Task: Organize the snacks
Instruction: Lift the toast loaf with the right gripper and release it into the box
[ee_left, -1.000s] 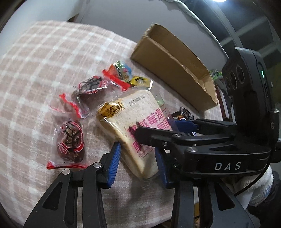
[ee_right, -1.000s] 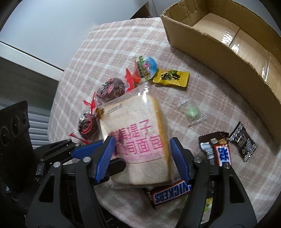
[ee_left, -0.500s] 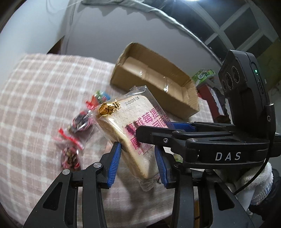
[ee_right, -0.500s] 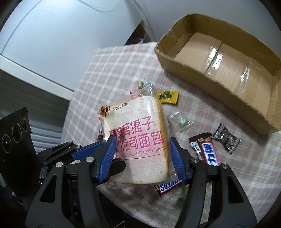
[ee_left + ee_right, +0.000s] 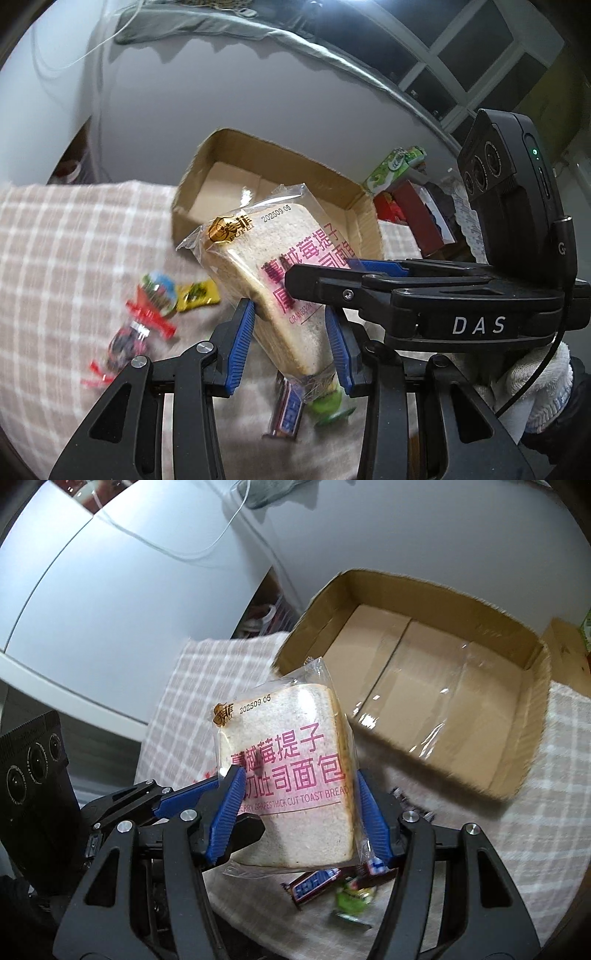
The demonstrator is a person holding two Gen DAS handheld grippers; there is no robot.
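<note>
A clear bag of thick-cut toast bread (image 5: pixel 258 251) (image 5: pixel 280 738) with pink lettering hangs tilted above the checked tablecloth (image 5: pixel 74 258). My left gripper (image 5: pixel 290 332) is shut on its lower part, blue pads against the two faces. My right gripper (image 5: pixel 299 797) is shut on the same bag across its side edges, and its black body crosses the left wrist view. The open cardboard box (image 5: pixel 192 218) (image 5: pixel 332 605) lies just beyond the bread, with nothing in it. Loose snacks lie below: a yellow packet (image 5: pixel 195 293), red-wrapped sweets (image 5: pixel 129 339), a Snickers bar (image 5: pixel 317 880) and a green candy (image 5: pixel 351 897).
Past the box's far end sit a green packet (image 5: pixel 395 166) and a dark red box (image 5: pixel 417 218). A white-gloved hand (image 5: pixel 539 387) holds the right gripper. A small dark packet (image 5: pixel 410 801) lies near the box's front wall. A pale wall rises behind the table.
Both grippers have lifted the bread bag off the cloth and carried it up toward the box. The small snacks stayed on the table and look farther below.
</note>
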